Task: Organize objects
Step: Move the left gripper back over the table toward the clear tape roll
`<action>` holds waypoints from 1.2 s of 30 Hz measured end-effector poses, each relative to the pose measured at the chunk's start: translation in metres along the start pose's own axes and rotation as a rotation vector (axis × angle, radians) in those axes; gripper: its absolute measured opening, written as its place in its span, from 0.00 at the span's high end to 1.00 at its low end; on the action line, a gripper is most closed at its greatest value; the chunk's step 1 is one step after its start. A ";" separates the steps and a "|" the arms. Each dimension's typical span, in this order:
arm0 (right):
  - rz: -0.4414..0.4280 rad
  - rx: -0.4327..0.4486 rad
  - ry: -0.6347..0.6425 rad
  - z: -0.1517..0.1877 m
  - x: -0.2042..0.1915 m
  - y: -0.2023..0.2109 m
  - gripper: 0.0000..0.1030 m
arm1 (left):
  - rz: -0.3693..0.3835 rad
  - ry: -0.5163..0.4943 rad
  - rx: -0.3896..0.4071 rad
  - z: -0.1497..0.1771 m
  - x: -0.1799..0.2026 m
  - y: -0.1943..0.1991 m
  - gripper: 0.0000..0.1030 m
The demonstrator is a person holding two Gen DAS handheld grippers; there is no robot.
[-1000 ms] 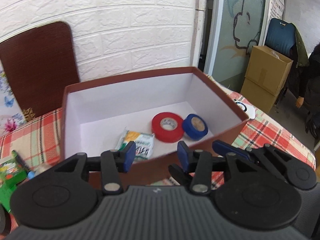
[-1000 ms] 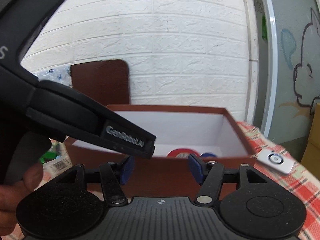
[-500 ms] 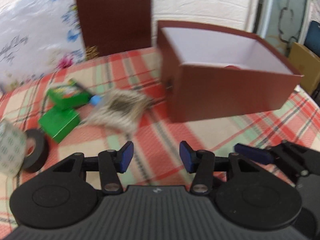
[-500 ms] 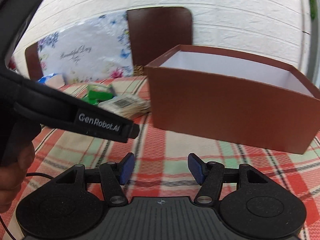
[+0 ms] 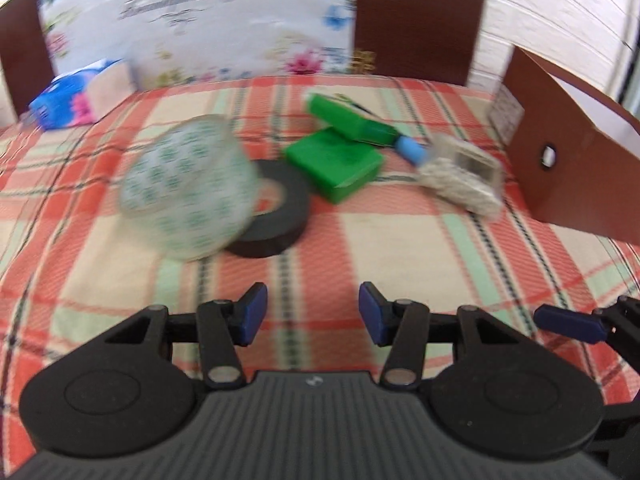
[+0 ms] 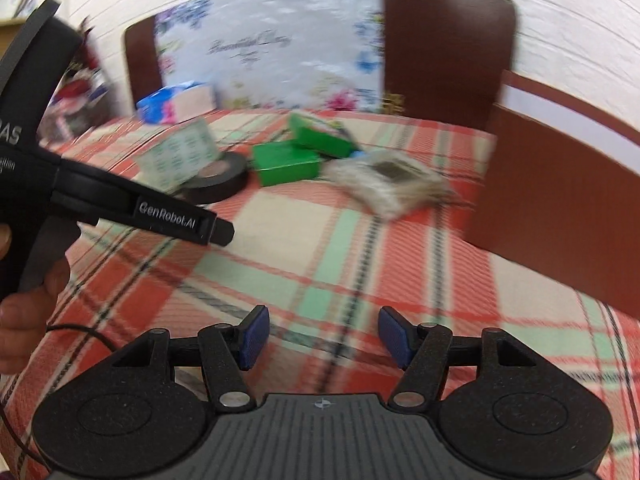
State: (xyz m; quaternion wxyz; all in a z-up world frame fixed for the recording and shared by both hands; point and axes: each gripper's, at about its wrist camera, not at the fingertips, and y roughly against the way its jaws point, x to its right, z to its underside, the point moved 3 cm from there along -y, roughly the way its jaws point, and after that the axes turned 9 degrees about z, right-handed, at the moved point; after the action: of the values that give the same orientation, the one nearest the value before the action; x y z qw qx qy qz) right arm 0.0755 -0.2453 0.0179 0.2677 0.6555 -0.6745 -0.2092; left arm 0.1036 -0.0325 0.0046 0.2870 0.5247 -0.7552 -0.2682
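Note:
On the plaid tablecloth (image 5: 400, 248) lie a clear tape roll with green print (image 5: 188, 196), leaning on a black tape roll (image 5: 276, 216), two green boxes (image 5: 334, 164), a blue-capped item (image 5: 410, 150) and a clear packet of pale stuff (image 5: 464, 178). The brown box (image 5: 568, 184) stands at the right. My left gripper (image 5: 313, 314) hovers open and empty, short of the tape rolls. My right gripper (image 6: 324, 338) hangs over bare cloth, jaws opening with nothing between them; the packet (image 6: 392, 184) and brown box (image 6: 560, 208) lie beyond it.
A blue tissue pack (image 5: 68, 98) sits at the far left by a floral board (image 5: 192, 20) leaning on the brick wall, with a brown chair back (image 5: 420, 20) beside it. A hand (image 6: 24, 312) holds the left tool's black body (image 6: 100, 192) left of my right gripper.
Both views have swung left and down, away from the brown box's inside to the loose items on the cloth. The box now sits at the right edge. Both grippers stay empty.

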 end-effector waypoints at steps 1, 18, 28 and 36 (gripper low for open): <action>-0.008 0.000 0.016 -0.003 -0.007 -0.001 0.40 | -0.005 0.013 0.005 0.001 -0.007 0.003 0.49; -0.129 0.023 0.213 -0.033 -0.107 -0.019 0.40 | -0.128 0.147 0.062 0.014 -0.101 0.031 0.48; -0.127 0.019 0.146 -0.052 -0.116 -0.047 0.32 | -0.146 0.156 0.071 0.010 -0.115 0.028 0.48; -0.110 0.049 0.129 -0.062 -0.116 -0.061 0.28 | -0.165 0.153 0.077 0.007 -0.123 0.024 0.47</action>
State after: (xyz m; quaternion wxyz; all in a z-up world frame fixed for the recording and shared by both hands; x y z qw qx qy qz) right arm 0.1613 -0.1290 0.0166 0.2827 0.7098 -0.6239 -0.1644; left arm 0.1187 0.0923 -0.0022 0.3002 0.6146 -0.6952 -0.2208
